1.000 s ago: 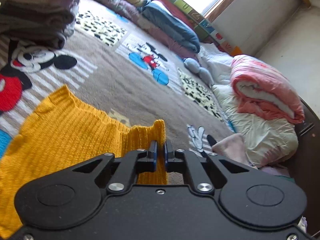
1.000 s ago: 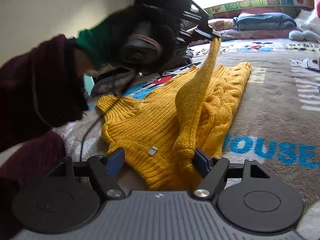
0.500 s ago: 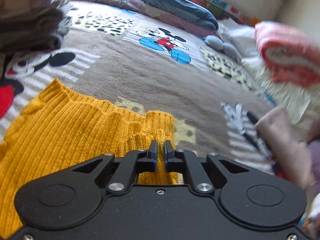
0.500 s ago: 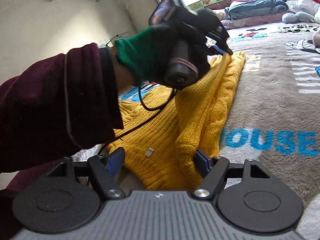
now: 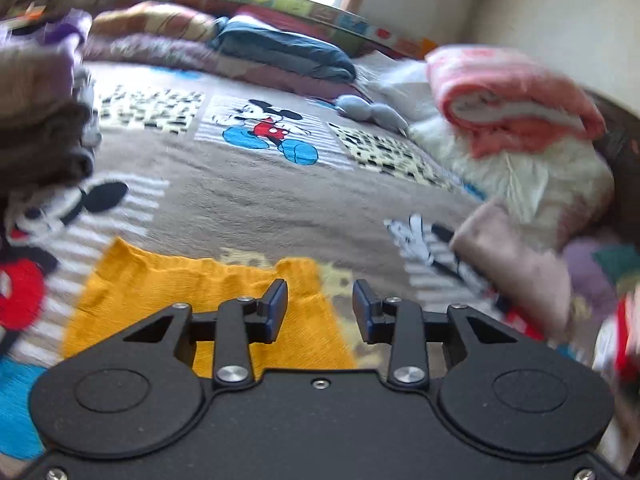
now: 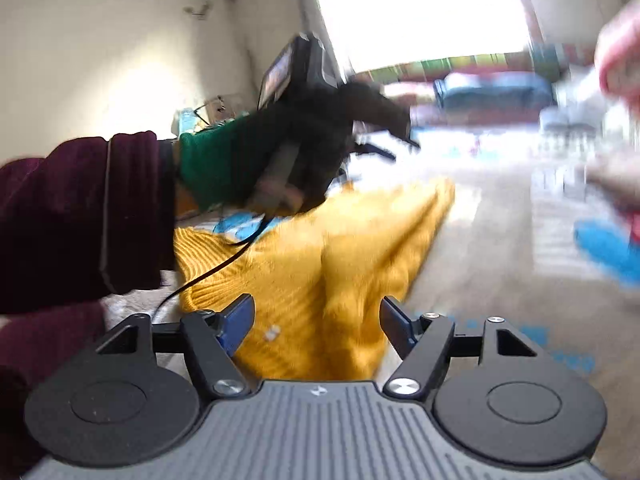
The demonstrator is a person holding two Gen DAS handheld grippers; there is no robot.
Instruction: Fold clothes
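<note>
The yellow knit sweater (image 6: 320, 264) lies on the bed (image 5: 260, 200), spread over the cartoon-print blanket. In the right wrist view it fills the lower centre of the frame, one sleeve laid lengthwise over the body and running toward the upper right. In the left wrist view only its far edge shows, at the lower left.

The left hand-held gripper (image 5: 320, 306) is opening: its jaws stand partly apart with nothing between the pads, and the sweater's edge lies loose on the blanket below them. The right hand-held gripper (image 6: 318, 322) has its jaws wide and closing slightly; the sleeve's bunched end sits in the gap, but neither pad visibly presses on it, so it looks unheld.

The sweater is a chunky ribbed knit, so it should be soft, floppy and fairly weighty for a garment. It will probably sag and stretch if lifted by one point, and its thick folds should stay put on the fuzzy blanket. The ribbed hem, cuffs and shoulder seams are likely the firmest places to pinch, ideally two corners at once so a fold comes over evenly.
</note>
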